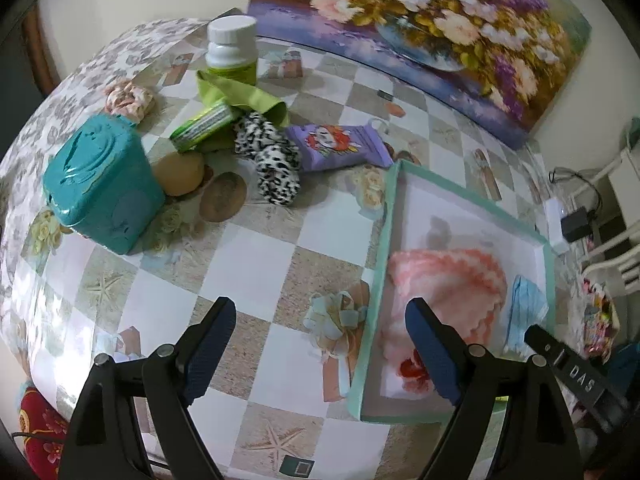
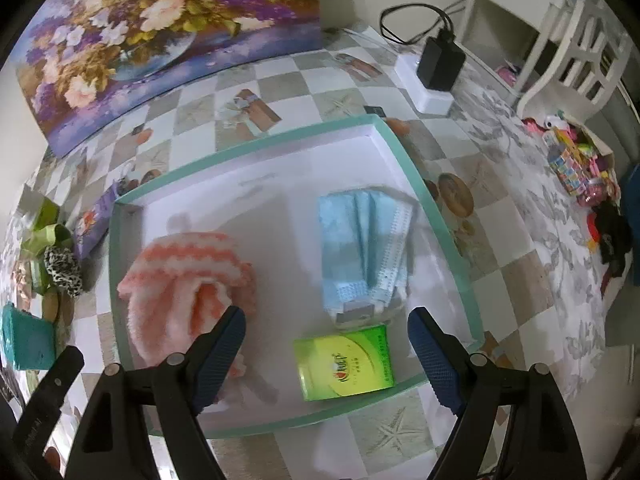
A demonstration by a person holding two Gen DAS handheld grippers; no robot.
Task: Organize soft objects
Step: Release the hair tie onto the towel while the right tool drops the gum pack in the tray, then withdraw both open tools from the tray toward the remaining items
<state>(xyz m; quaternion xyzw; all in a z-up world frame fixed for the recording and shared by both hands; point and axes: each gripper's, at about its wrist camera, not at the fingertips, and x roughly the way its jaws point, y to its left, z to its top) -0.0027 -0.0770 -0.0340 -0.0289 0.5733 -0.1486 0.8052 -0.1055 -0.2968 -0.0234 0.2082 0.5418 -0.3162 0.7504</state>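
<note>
The left tool (image 1: 320, 344) hangs over the tabletop (image 1: 248, 240) with its blue-padded fingers (image 1: 210, 344) spread wide and nothing between them. Its right-hand finger overlaps the near left corner of the shallow green-edged tray (image 1: 380, 264), which sits at about three o'clock from it. Inside the tray, a pink and white fluffy cloth (image 1: 452, 284) lies near the left wall, and a folded blue face mask (image 1: 524, 308) lies to its right.

Out at eleven o'clock from the left tool stands a cluster of things still on the tabletop: a teal tin (image 1: 100, 188), a tan ball (image 1: 180, 172) just beside it, a leopard-print scrunchie (image 1: 272, 160), a purple pouch (image 1: 340, 148) touching the scrunchie's right side, a green cloth (image 1: 244, 96) with a green packet (image 1: 204, 124) on it, a white bottle (image 1: 232, 48) behind, and a pink floral scrunchie (image 1: 128, 100) at the far left. A flower painting (image 1: 420, 28) leans against the wall at one o'clock.

The right tool (image 2: 326, 352) is also wide, holding nothing, and hovers over the tray's near edge (image 2: 280, 420). Between its fingers, a little ahead, lies a green tissue pack (image 2: 346, 362) on the tray floor. The blue mask (image 2: 364, 248) lies at twelve o'clock, just beyond the pack. The pink cloth (image 2: 180, 280) lies at ten o'clock, partly behind the left finger (image 2: 218, 356). Beyond the tray at one o'clock, a black charger (image 2: 440, 64) sits in a white power strip (image 2: 428, 96).
</note>
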